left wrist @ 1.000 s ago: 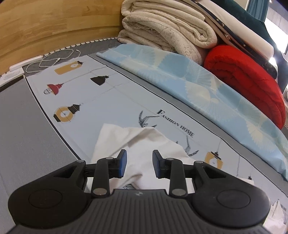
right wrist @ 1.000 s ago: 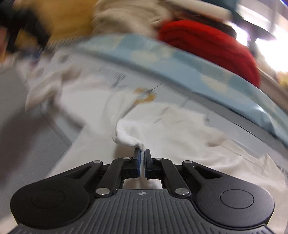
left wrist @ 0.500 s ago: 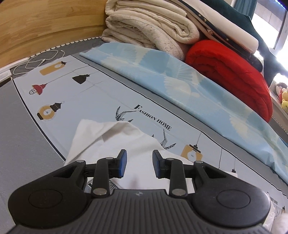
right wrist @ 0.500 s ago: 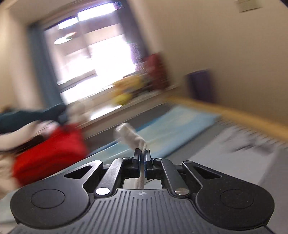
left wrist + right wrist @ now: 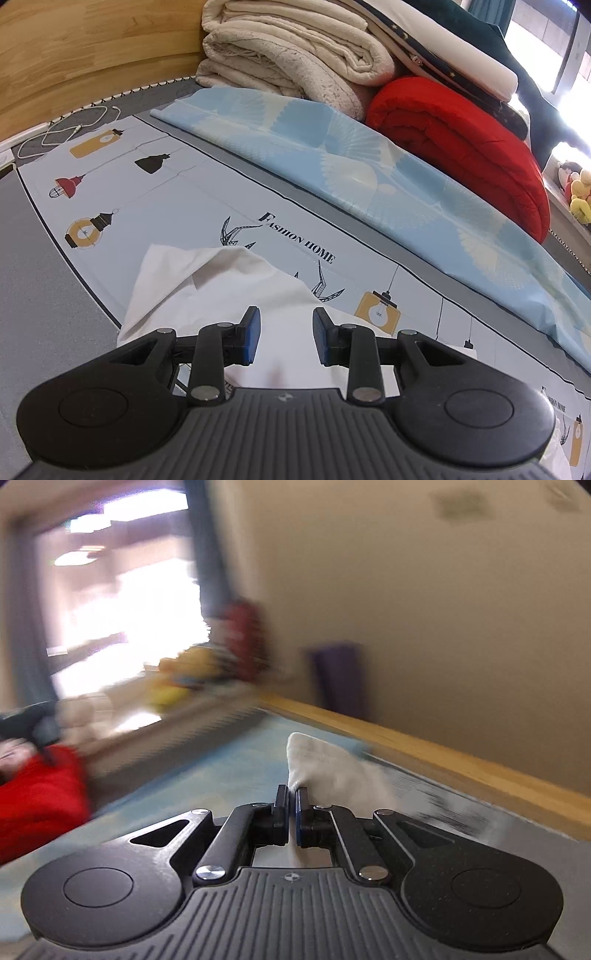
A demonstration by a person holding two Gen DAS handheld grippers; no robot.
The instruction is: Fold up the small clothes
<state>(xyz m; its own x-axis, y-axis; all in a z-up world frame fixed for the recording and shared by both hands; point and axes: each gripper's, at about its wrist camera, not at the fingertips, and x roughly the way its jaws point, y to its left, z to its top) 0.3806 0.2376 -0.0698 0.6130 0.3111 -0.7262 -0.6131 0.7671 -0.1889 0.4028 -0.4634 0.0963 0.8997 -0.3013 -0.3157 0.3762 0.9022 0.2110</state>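
Bedding first: printed sheet (image 5: 207, 192) w/ lamp motifs covers the bed, light blue quilt (image 5: 351, 162) at 1 o'clock, red blanket (image 5: 461, 147) and cream blankets (image 5: 295, 62) stacked beyond it. White garment (image 5: 221, 291) lies on the sheet at 6 o'clock, under left tongs (image 5: 285, 339), which stand apart, nothing between them. Right tongs (image 5: 292, 812) clamped together on white cloth (image 5: 325, 768), lifted off the bed; bkgd blurred.
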